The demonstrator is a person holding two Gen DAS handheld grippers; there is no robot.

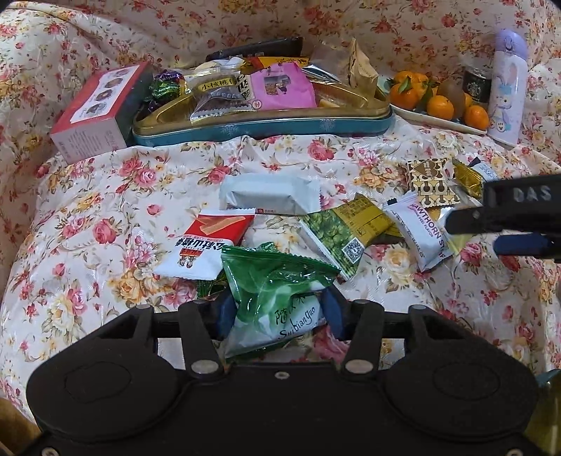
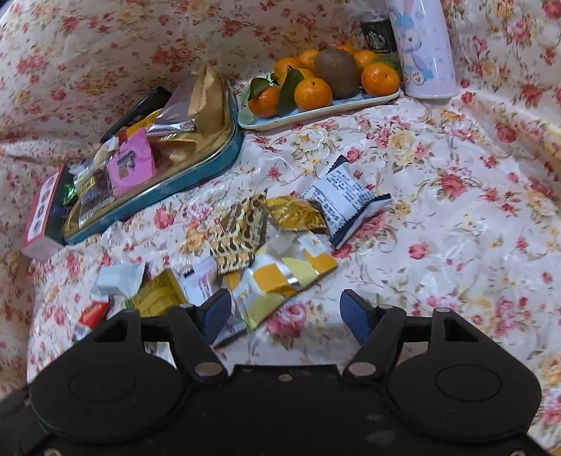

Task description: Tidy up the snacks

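Note:
A green and white snack packet (image 1: 277, 298) sits between the blue pads of my left gripper (image 1: 278, 312), which touch it on both sides. Loose packets lie on the floral cloth ahead: a red and white one (image 1: 207, 245), a pale grey one (image 1: 270, 194), a green pea one (image 1: 340, 231) and a white hawthorn one (image 1: 419, 231). My right gripper (image 2: 285, 315) is open above the cloth, its left pad over the edge of a yellow and orange packet (image 2: 280, 277). It also shows at the right edge of the left wrist view (image 1: 491, 233). The teal tin tray (image 1: 263, 128) holds several snacks.
A pink box (image 1: 94, 115) leans against the tin's left end. A plate of tangerines and a kiwi (image 2: 315, 108) stands at the back right, with a lilac bottle (image 2: 424, 49) and a dark can (image 2: 378, 33) behind it. A brown patterned packet (image 2: 238, 235), a gold one (image 2: 294, 214) and a white printed one (image 2: 343, 200) lie nearby.

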